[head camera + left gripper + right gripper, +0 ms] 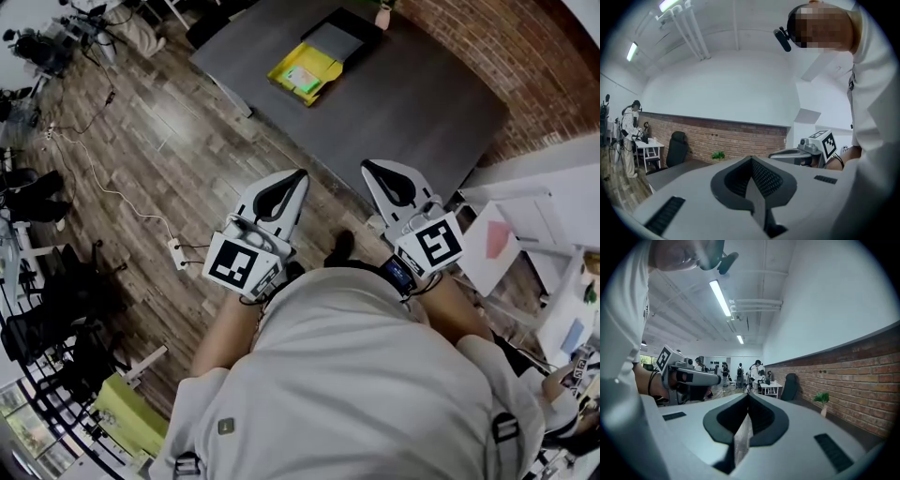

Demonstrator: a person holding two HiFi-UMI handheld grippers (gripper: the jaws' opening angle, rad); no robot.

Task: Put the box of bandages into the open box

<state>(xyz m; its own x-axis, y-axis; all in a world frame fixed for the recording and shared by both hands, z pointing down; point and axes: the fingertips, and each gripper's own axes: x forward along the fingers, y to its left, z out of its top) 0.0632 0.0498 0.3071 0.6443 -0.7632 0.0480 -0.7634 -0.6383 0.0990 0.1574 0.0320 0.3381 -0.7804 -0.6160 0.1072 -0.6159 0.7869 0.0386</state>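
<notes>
Two grippers, one yellow box

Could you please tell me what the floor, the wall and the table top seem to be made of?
Floor: wood or wood-look planks, slightly glossy; board seams and grain show.
Wall: red brick, matt; mortar joints show.
Table top: smooth, matt dark grey, perhaps laminate or painted board; unclear.
</notes>
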